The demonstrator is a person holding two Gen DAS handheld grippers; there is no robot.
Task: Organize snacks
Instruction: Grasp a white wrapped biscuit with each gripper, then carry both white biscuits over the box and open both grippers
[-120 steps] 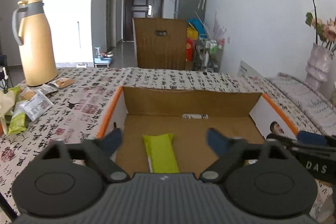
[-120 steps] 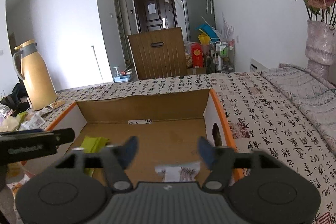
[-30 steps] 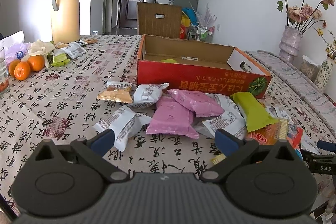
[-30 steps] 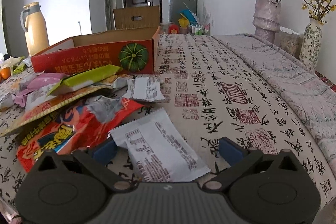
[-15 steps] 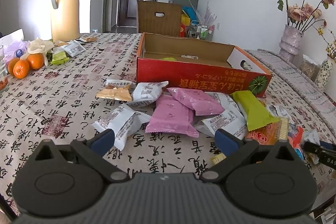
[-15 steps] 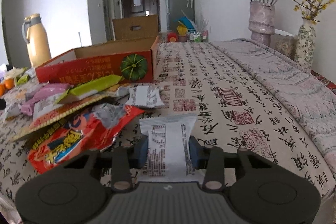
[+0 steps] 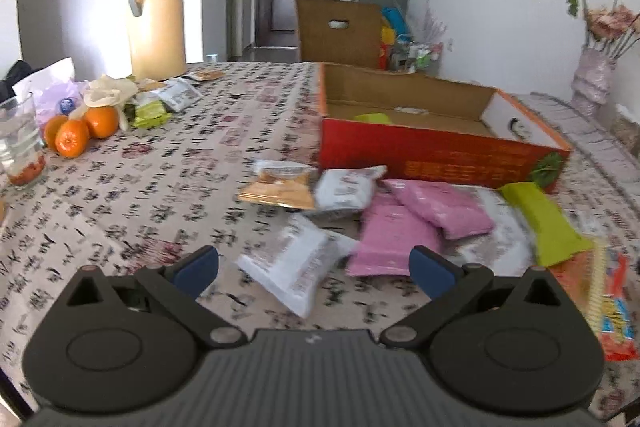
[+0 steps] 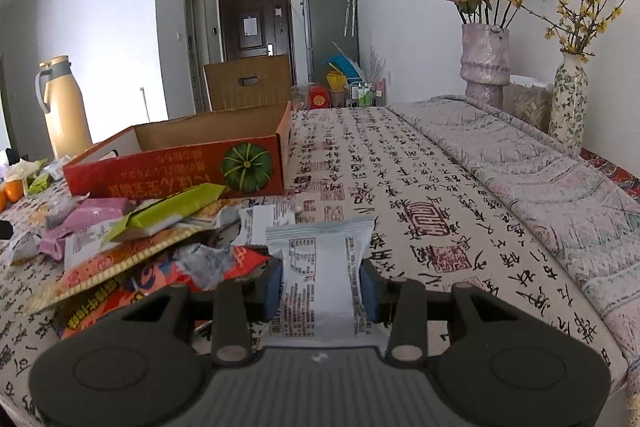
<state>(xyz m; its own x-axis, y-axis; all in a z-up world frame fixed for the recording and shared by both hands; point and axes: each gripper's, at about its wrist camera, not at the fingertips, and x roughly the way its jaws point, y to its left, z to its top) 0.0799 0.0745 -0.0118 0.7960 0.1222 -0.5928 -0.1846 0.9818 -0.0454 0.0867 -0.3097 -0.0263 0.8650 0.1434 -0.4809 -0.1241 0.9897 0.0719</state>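
Since a second ago the right gripper (image 8: pixel 320 287) has closed from wide apart onto a white packet (image 8: pixel 320 267); its fingers (image 8: pixel 273 287) now clamp the packet's two long sides, and the packet stands lifted, its far end raised clear of the counter (image 8: pixel 400 187). Over the same second the left gripper (image 7: pixel 314 267) has swung left, so the pile sits further right in its view. Its fingers (image 7: pixel 196 269) stand wide apart with nothing between them, hovering just near of another white packet (image 7: pixel 296 263) at the pile's left edge.

Gripping across the narrow width likely suits the flat, crinkly wrapper: the pads meet the filled middle, not the thin sealed ends.

Loose snacks lie heaped on the counter against the near wall of the box (image 8: pixel 180 167): two pink packs (image 7: pixel 420 219), a green bar (image 7: pixel 540 223), an orange pack (image 7: pixel 280 187) and a red-orange bag (image 8: pixel 120 283). Inside the box a green bar (image 7: pixel 374 118) already lies on the floor, so the box seems the place for sorted snacks. The held packet probably goes there next, up and over the near wall. Most of the pile is yet to be sorted.
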